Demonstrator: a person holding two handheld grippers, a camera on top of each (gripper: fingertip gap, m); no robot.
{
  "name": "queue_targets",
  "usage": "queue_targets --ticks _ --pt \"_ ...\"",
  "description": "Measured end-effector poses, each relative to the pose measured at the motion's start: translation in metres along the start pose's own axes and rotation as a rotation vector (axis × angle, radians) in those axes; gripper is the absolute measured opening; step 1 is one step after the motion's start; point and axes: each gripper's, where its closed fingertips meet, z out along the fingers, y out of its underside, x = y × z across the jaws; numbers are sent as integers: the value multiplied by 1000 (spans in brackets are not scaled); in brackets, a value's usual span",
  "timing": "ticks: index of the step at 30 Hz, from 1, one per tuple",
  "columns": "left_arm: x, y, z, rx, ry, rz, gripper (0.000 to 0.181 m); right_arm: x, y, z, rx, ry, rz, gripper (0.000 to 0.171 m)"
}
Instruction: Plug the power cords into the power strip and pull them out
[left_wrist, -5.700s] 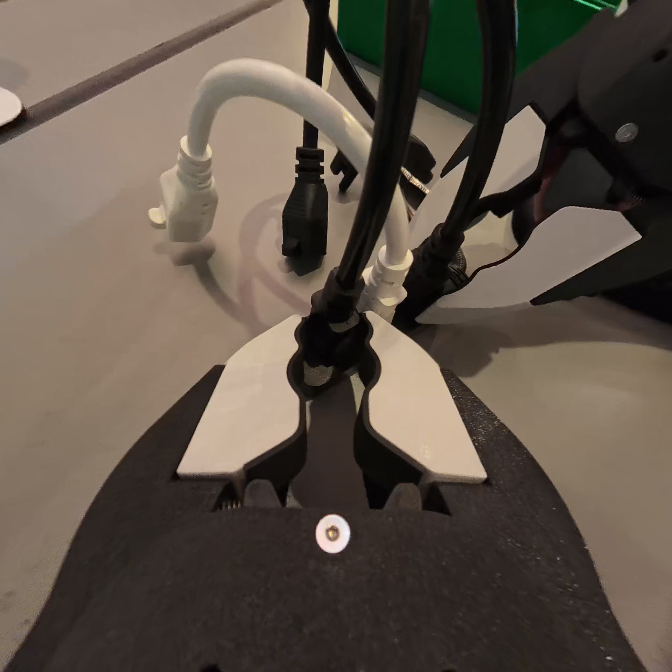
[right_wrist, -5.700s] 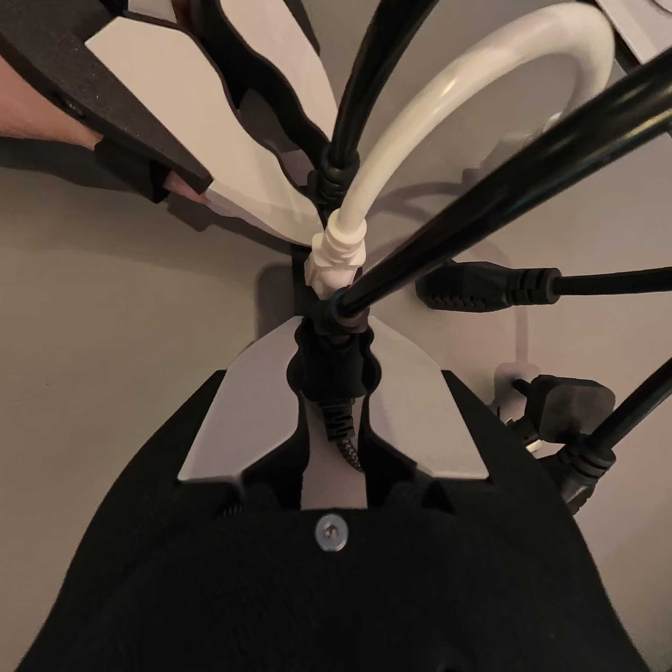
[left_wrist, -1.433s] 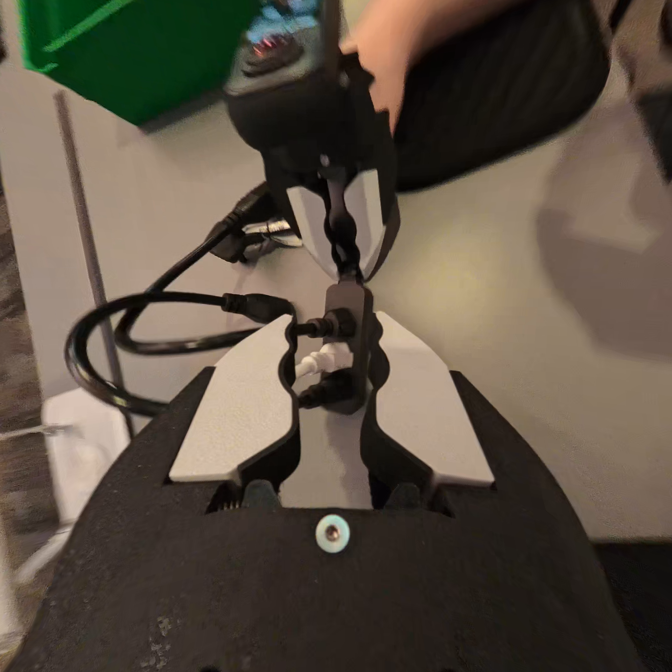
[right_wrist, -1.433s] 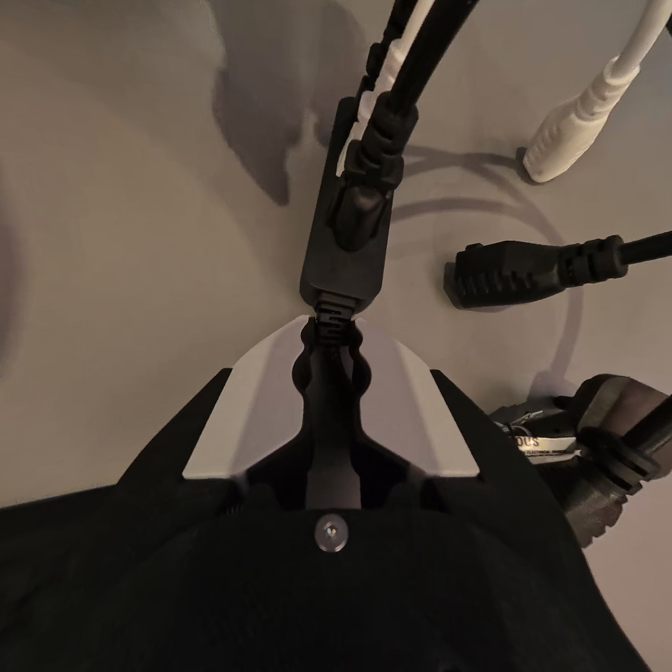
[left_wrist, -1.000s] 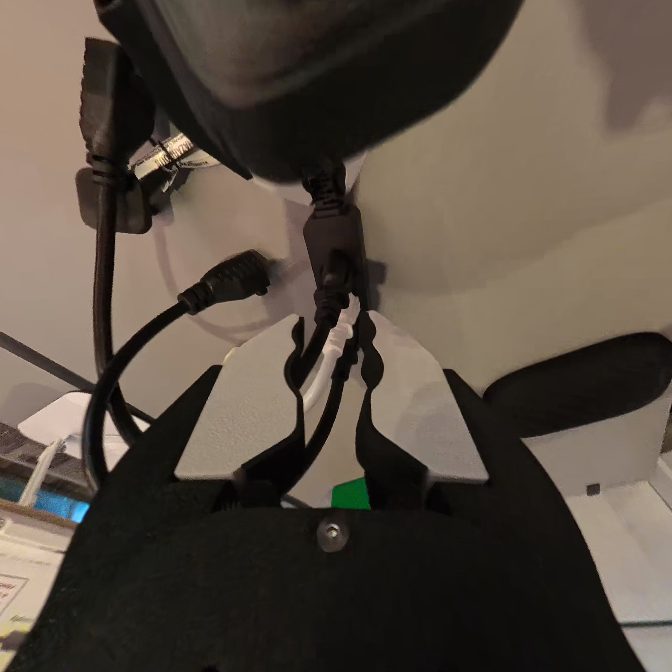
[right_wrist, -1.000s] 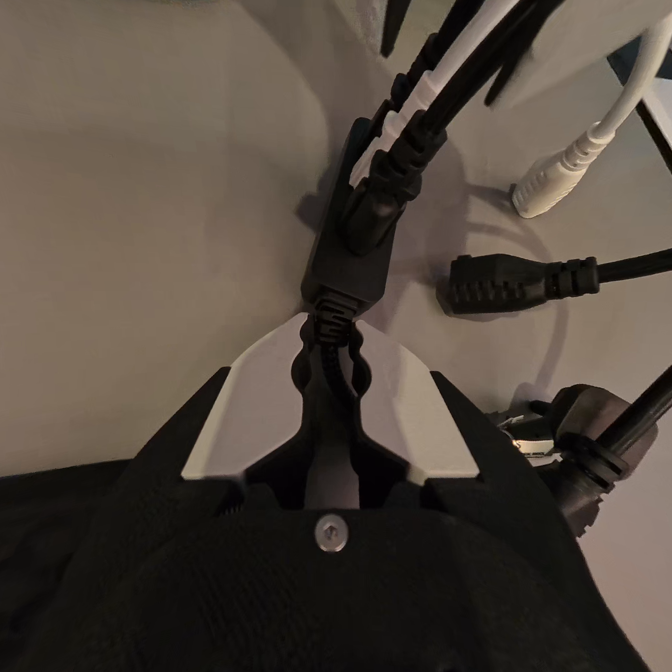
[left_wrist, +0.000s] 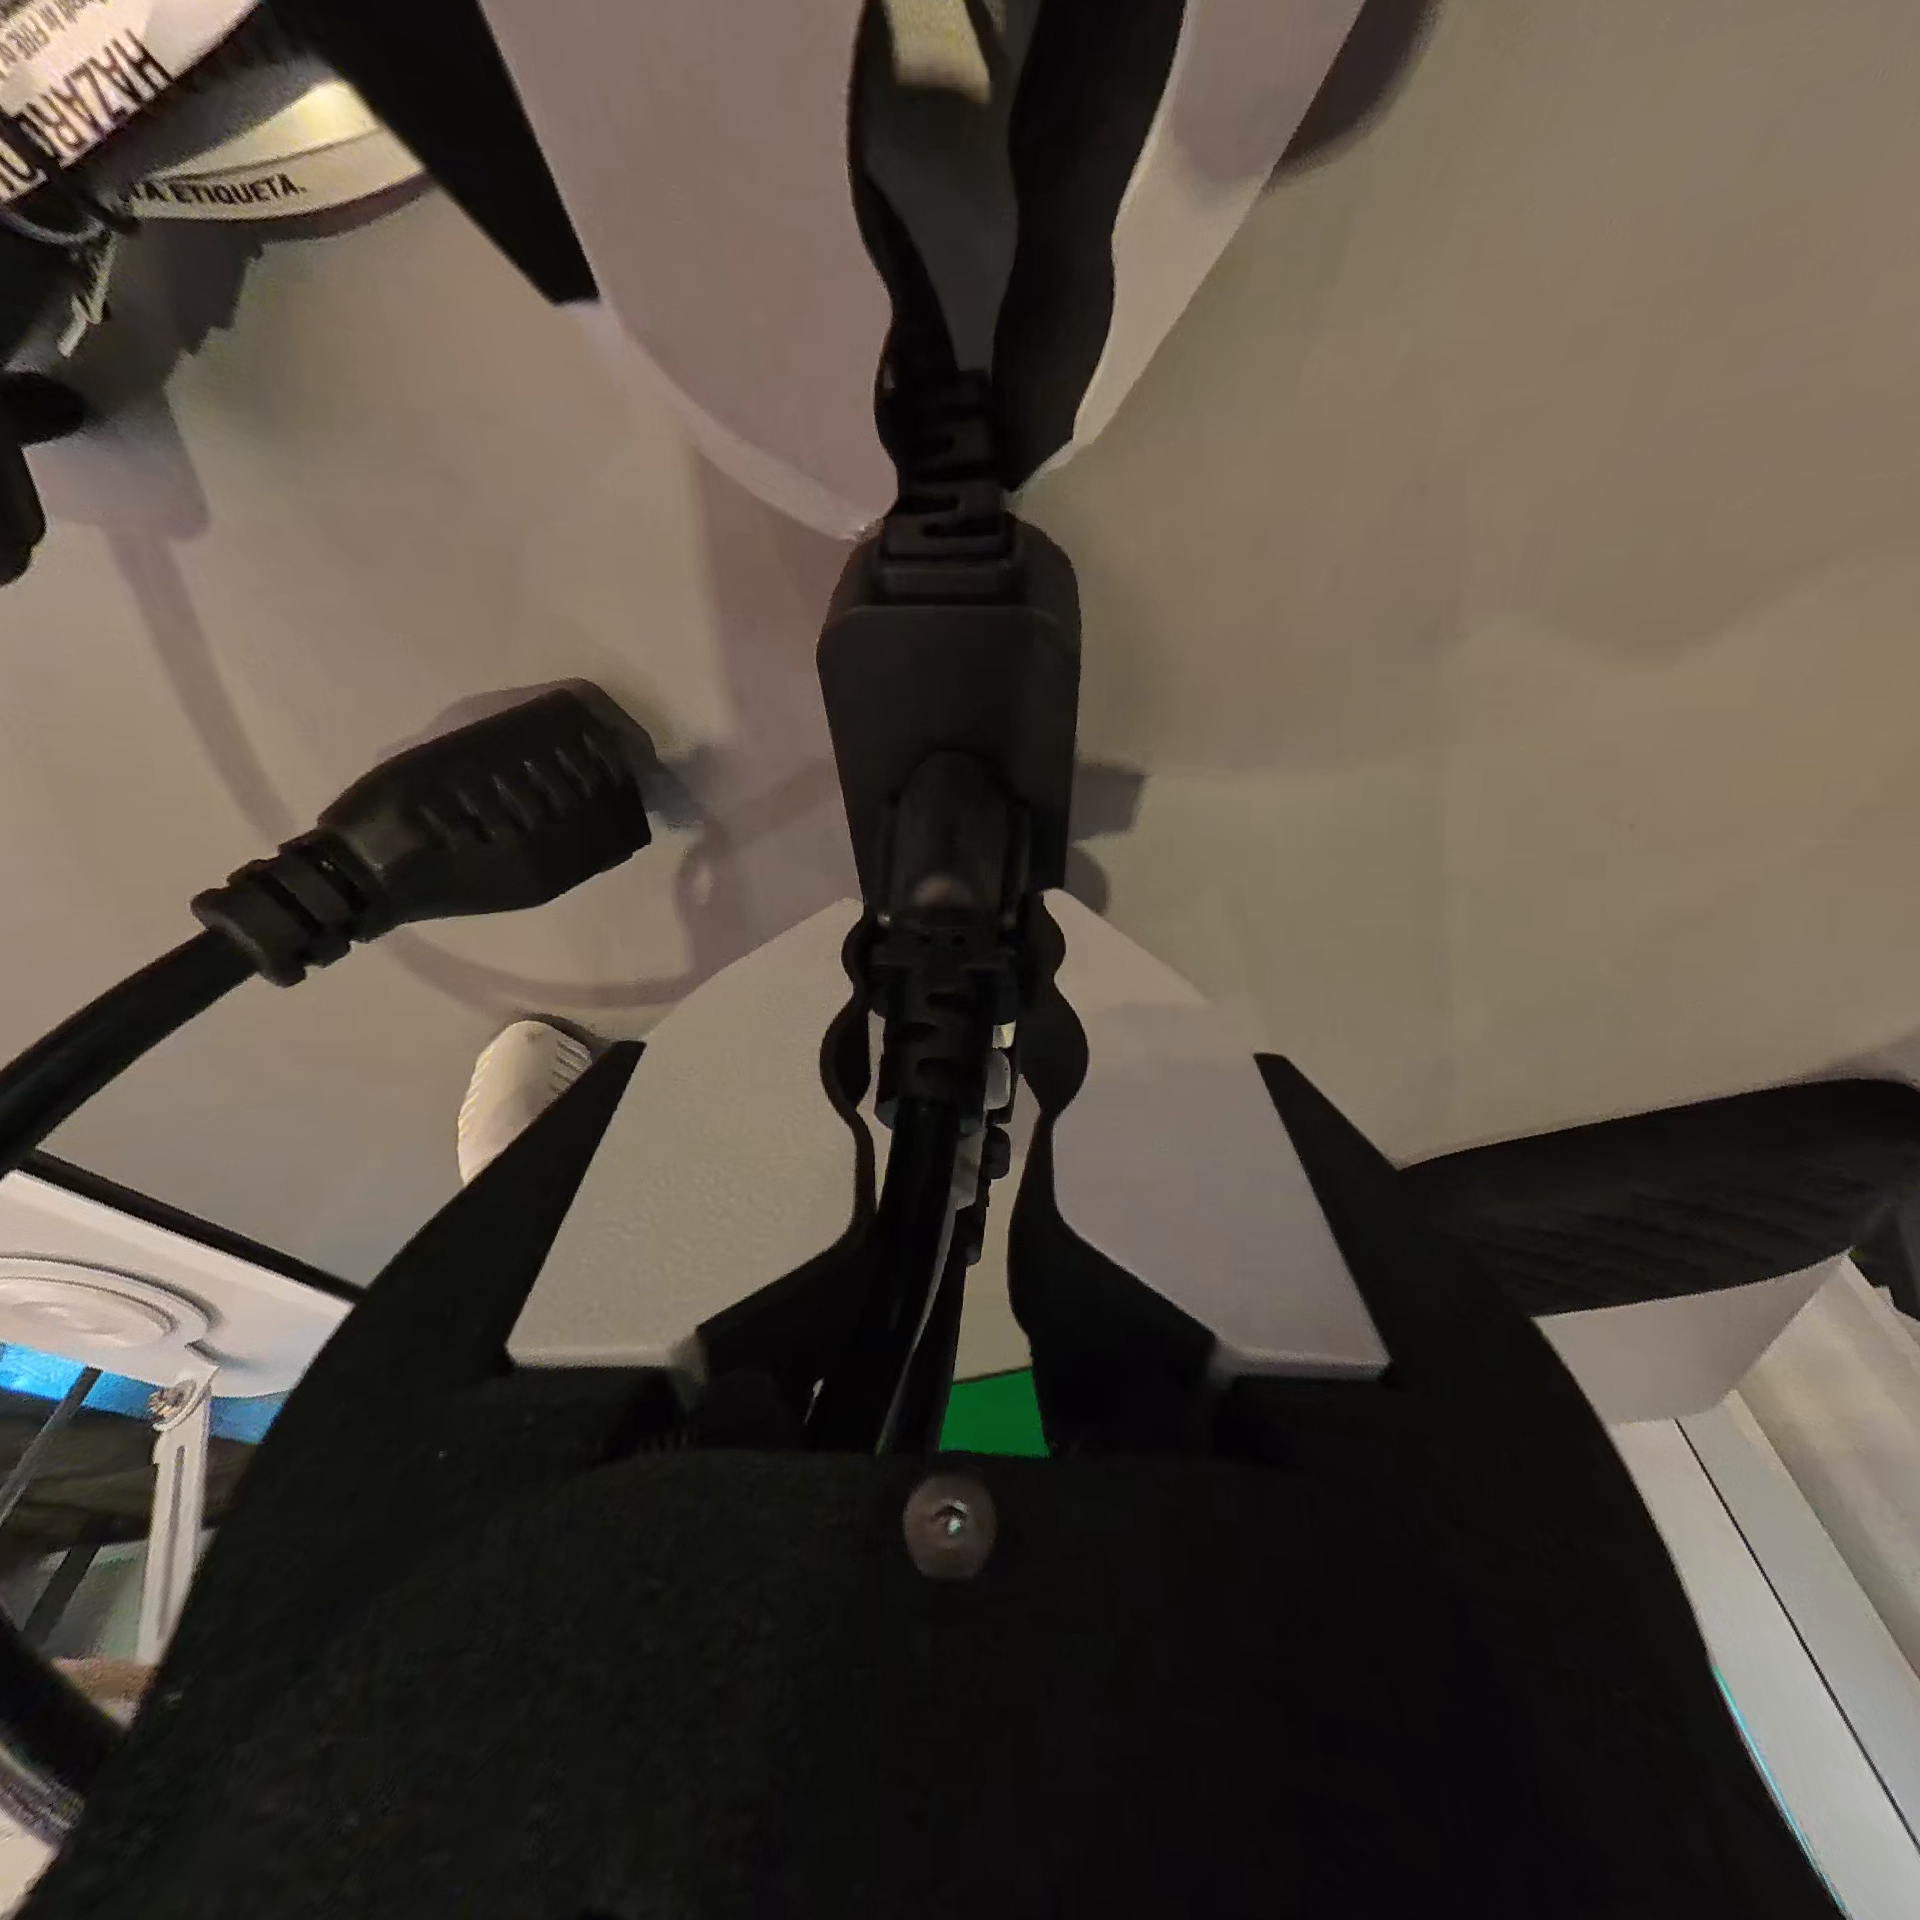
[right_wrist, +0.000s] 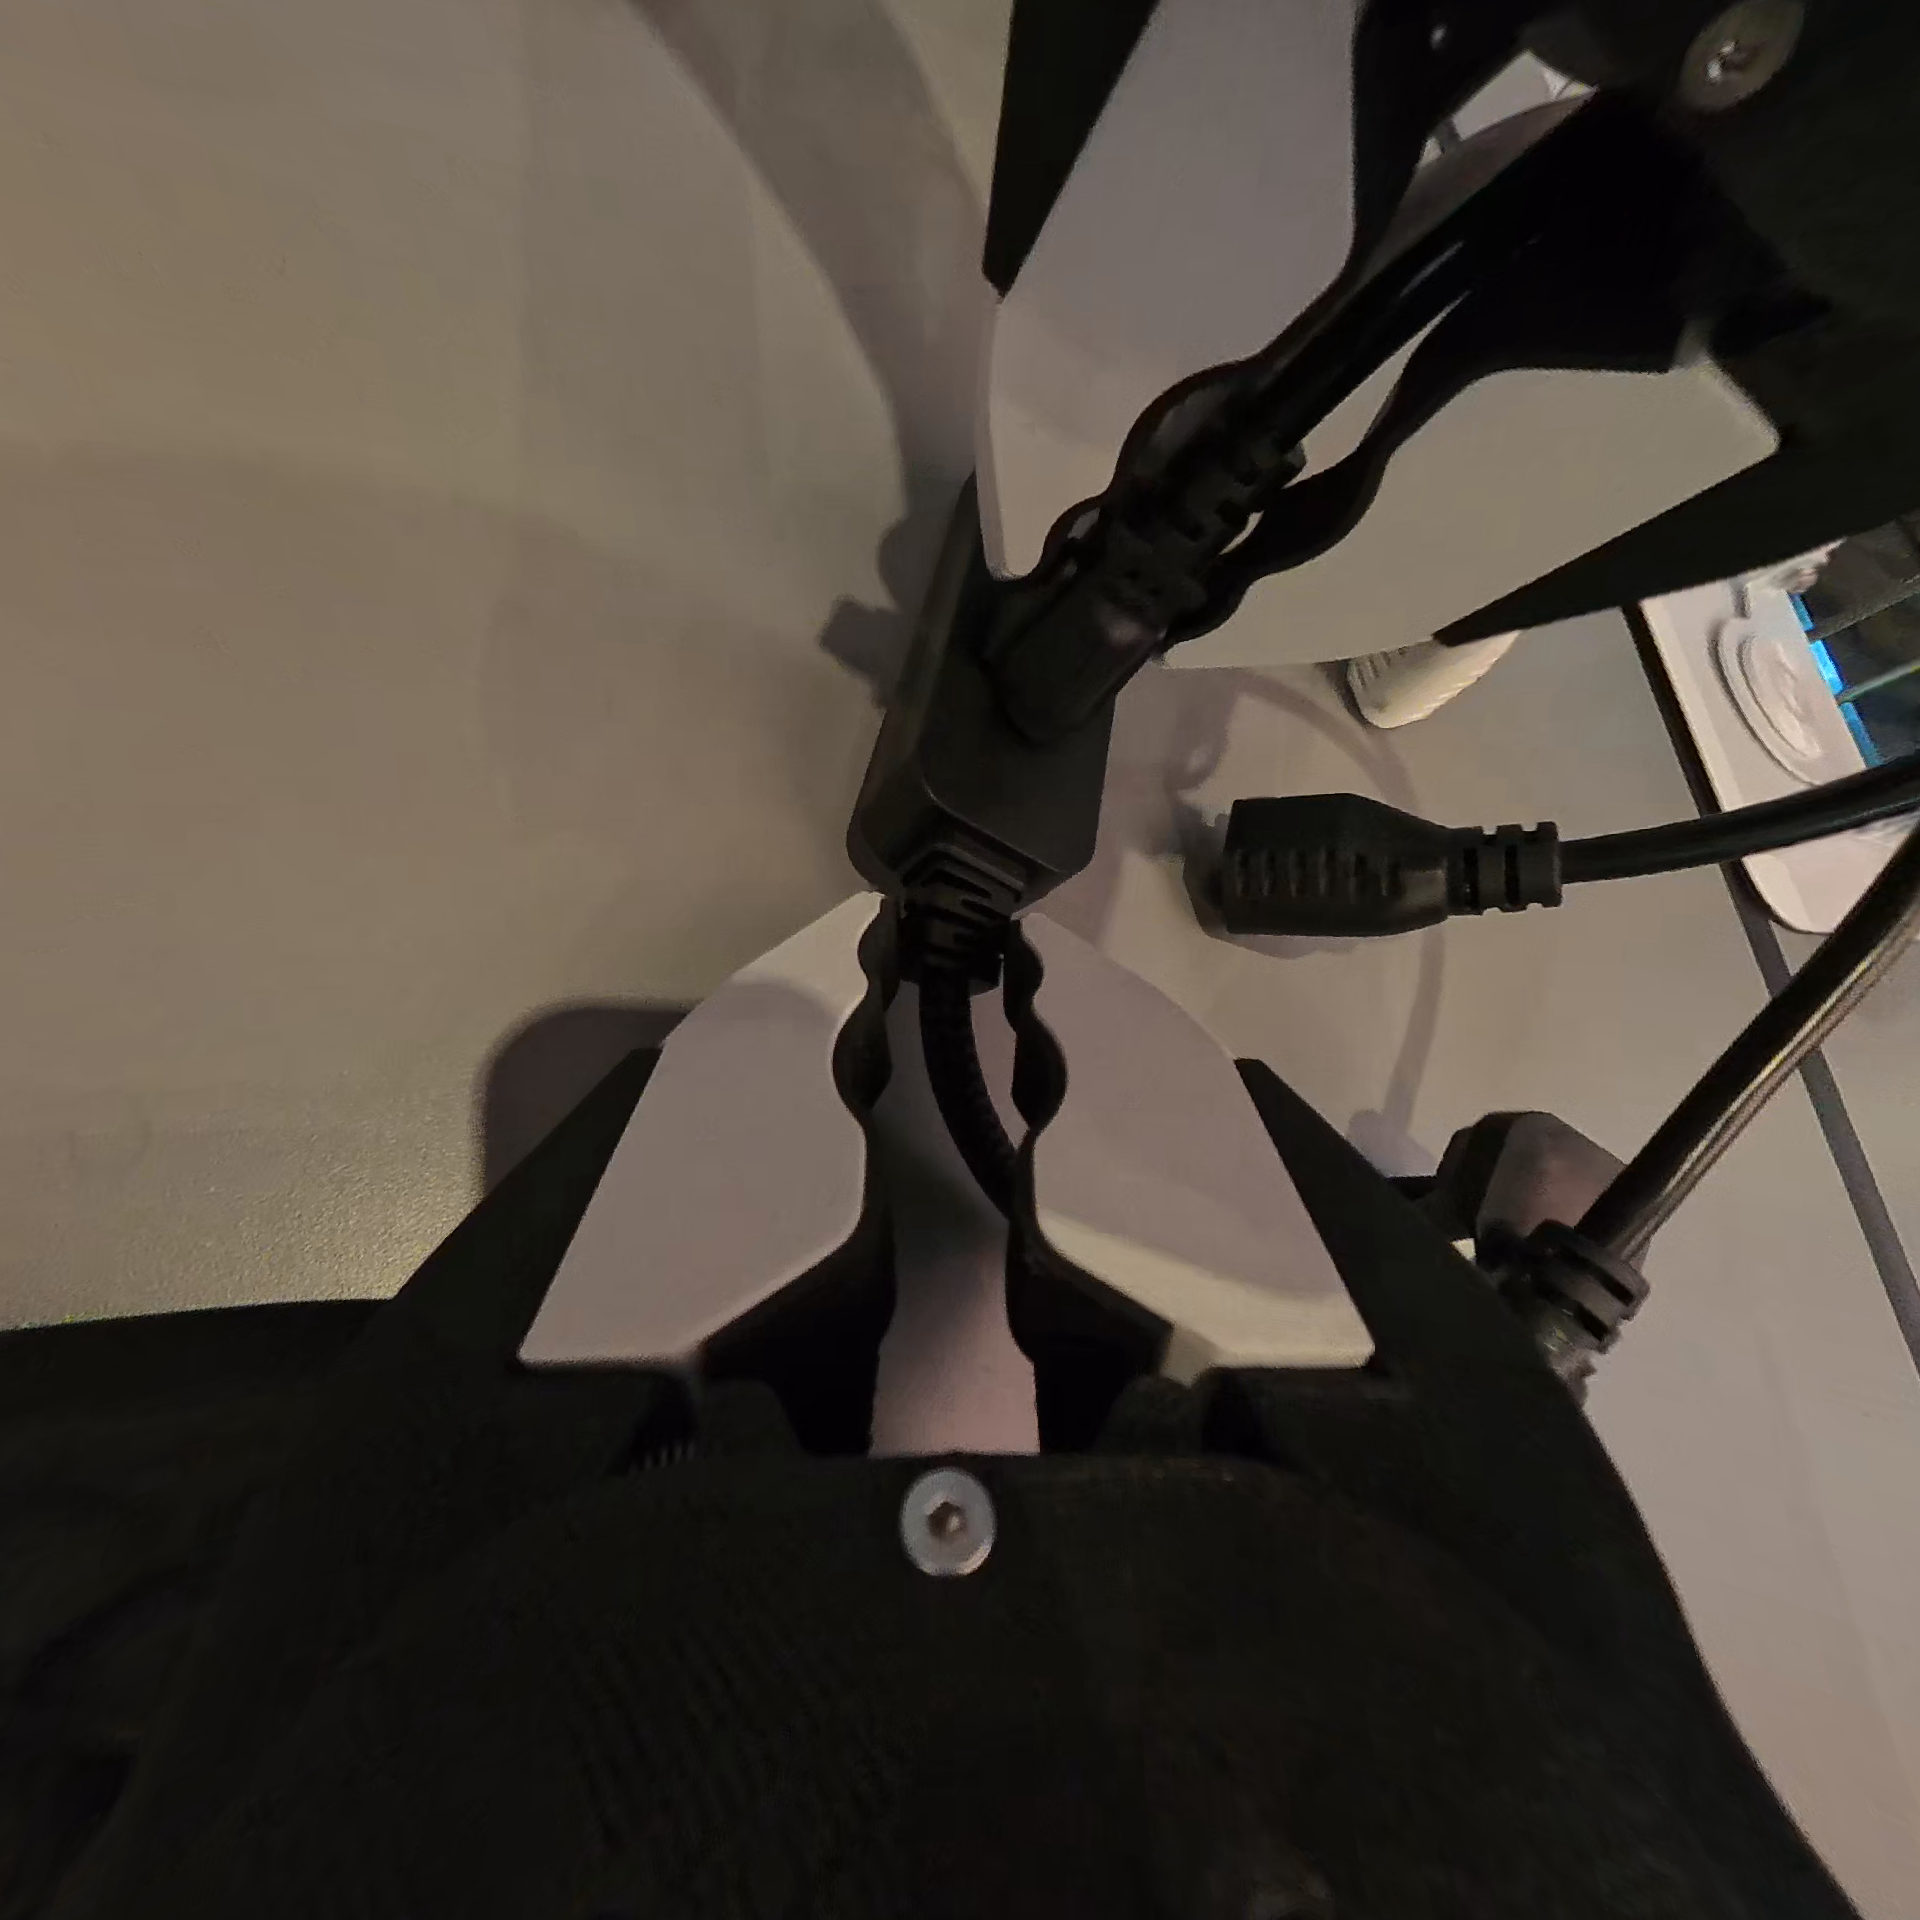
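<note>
left gripper (left_wrist: 951, 971) now clamps the plug (left_wrist: 940, 831).

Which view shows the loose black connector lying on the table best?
The right wrist view: the black connector lies side-on, sharp and unobstructed, right of the power strip. The left wrist view shows the connector too, left of the strip, but slightly blurred and foreshortened.

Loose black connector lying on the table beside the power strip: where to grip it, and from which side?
Probably best to grip the loose black connector on its ribbed body, coming from above with the jaws across its two long sides. It lies flat on the table with its cord trailing away from the power strip, so the ribs are exposed.
</note>
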Motion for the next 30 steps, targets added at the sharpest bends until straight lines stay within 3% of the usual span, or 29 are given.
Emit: queue_targets --ticks 5,12,16,19,22,26,30 --pt "3 -15 -3 107 23 -79 30 0 0 0 -4 10 -21 20" --pt "0 -15 -3 118 16 -46 26 2 -1 0 4 35 -33 21" --pt "0 -16 -1 114 5 -26 26 8 -8 -4 -7 156 -115 29" --pt "0 -17 0 110 -13 -10 26 9 -35 -11 60 225 29 30" --pt "0 -17 0 114 -9 -18 26 10 -35 -12 38 273 76 24" --pt "0 -17 0 117 -2 -23 26 12 -36 -9 37 305 43 0" --pt "0 -17 1 114 -5 -25 26 15 -28 -3 -24 323 30 1"
